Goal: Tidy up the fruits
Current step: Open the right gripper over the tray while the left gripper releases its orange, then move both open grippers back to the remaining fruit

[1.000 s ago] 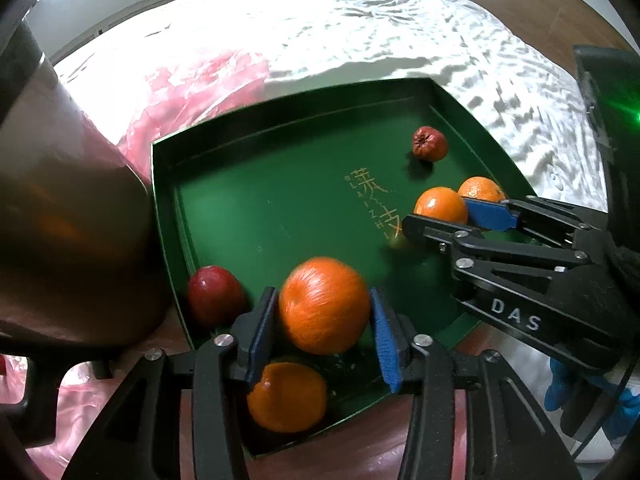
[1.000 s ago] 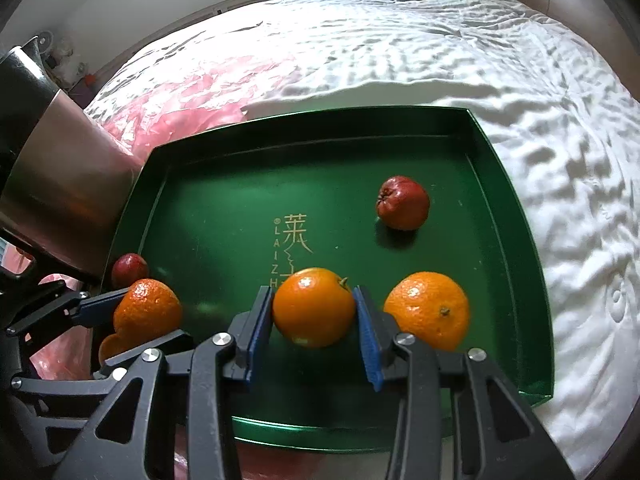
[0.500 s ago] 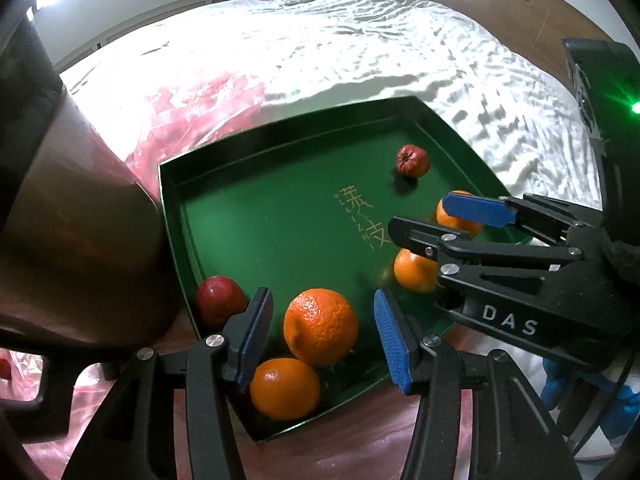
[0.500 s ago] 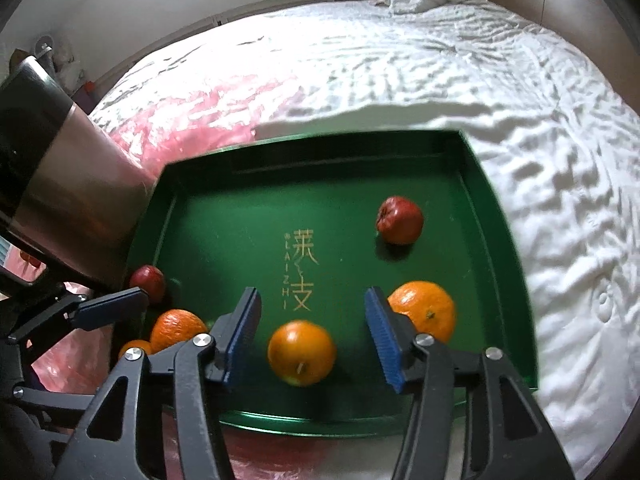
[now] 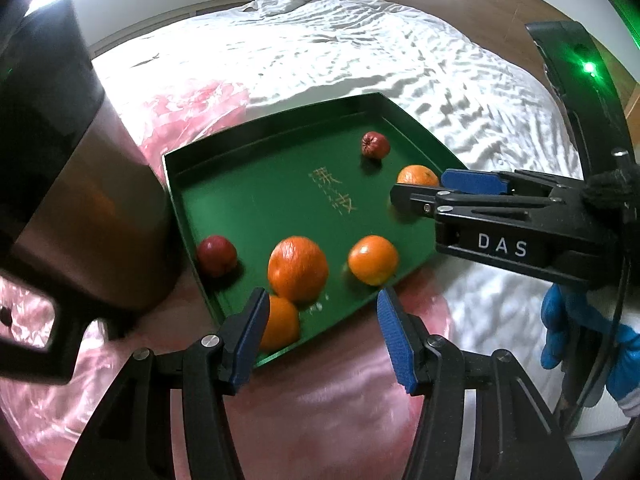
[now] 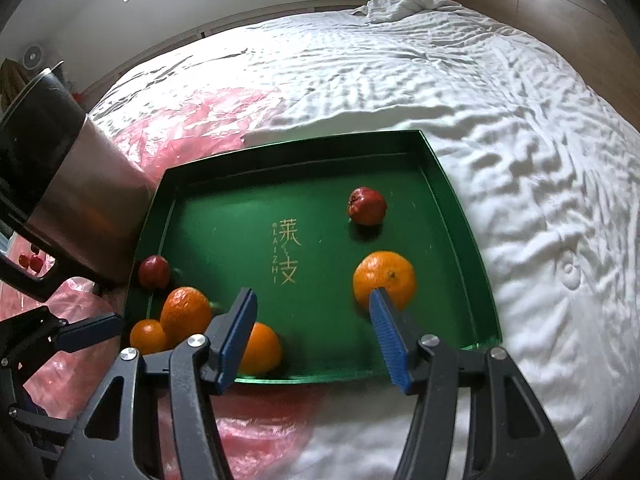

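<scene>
1. Metal pot (image 6: 80,184), count one: stood at the far left, against the left wall of the tray, upon pink plastic sheet (image 6: 192,120). Its contents cannot be seen.
2. Green tray (image 6: 452,200), count one: laid on the white bed (image 6: 440,80), gold lettering (image 6: 288,250) printed at its centre. Six fruits are held within it; nothing else is contained.
3. Red fruits, count two: small red fruit (image 6: 154,272) is set by the left wall, near the pot; far red fruit (image 6: 367,206) is set right of the lettering, well apart from the first.
4. Oranges, count four, listed left to right in the right wrist view: corner orange (image 6: 147,336) in the near left corner; large orange (image 6: 186,312) touching it; middle orange (image 6: 260,348) by the near wall, partly hidden behind a blue pad; right orange (image 6: 384,280) near the right wall, below the far red fruit.
5. Left gripper (image 5: 320,334), count one: held above the near left corner of the tray, jaws spread and just opened wider, nothing pinched; the large orange (image 5: 298,274) is seen beyond the pads, untouched.
6. Right gripper (image 6: 312,340), count one: held above the near wall of the tray, jaws spread to their widest, nothing between the pads; the middle orange lies free on the tray floor.
7. Blue glove (image 5: 560,332), count one: seen on the hand behind the right gripper.
</scene>
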Tool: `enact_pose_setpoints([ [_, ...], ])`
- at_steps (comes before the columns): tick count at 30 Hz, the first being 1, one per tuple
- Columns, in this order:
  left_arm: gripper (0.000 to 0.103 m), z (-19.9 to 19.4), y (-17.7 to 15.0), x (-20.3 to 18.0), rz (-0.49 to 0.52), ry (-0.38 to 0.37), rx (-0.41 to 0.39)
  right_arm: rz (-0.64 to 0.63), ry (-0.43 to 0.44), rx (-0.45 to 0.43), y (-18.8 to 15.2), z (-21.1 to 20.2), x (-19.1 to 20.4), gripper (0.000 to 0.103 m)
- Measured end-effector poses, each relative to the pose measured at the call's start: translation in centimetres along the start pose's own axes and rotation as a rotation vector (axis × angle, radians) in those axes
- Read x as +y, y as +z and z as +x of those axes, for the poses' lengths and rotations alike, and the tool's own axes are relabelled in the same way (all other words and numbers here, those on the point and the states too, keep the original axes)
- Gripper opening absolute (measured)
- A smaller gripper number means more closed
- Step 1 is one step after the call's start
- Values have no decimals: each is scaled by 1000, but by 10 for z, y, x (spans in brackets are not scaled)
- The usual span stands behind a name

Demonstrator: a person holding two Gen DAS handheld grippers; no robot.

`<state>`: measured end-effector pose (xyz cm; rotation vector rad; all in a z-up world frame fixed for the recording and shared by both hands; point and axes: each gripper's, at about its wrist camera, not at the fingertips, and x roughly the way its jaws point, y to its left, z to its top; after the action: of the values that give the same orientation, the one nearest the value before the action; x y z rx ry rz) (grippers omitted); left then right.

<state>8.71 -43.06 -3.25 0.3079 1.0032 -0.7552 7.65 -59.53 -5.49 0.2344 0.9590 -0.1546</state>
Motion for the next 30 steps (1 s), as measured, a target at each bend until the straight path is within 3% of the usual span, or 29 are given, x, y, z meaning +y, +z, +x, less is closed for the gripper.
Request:
enact_pose_setpoints([
  [15,50,-49,-46,37,-15,23,-40,-20,-3,16,-37,-28,48,103],
  [30,50,-87,-89,112,-144,108,-49,-107,84,55,-57,-39,130,103],
])
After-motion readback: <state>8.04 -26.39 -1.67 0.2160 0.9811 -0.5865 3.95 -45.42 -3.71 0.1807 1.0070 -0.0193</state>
